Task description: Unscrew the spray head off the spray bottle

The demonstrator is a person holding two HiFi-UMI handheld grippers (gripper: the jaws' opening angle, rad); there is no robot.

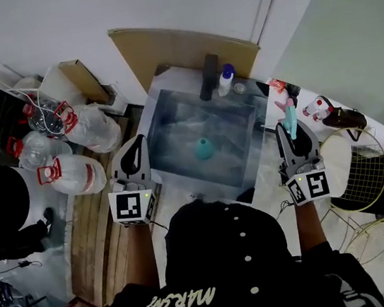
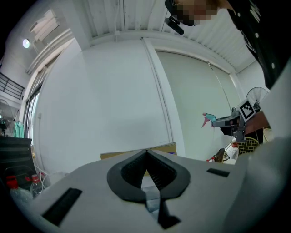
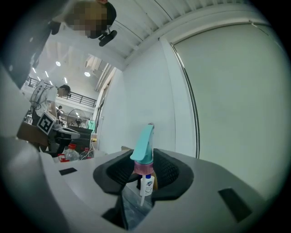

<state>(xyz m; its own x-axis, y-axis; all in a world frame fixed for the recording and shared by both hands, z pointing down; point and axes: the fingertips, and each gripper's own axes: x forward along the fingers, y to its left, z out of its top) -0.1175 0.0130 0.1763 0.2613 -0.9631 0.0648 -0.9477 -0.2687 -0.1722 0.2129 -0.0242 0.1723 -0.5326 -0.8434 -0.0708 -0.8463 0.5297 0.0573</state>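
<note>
Teal spray head (image 3: pixel 143 145) clamped in right gripper (image 3: pixel 146 164) fingers (image 3: pixel 170 172) | left gripper (image 2: pixel 146 159) fingers together, empty | bottle (image 1: pixel 204 148) in sink (image 1: pixel 171 111), nine o'clock of head | keep head upright, grip steady.

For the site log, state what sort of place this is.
Likely the wash corner of a workshop or utility room, not a home kitchen. There is a steel sink, with big plastic water jugs piled beside it and a cardboard sheet leaning up behind it.
</note>
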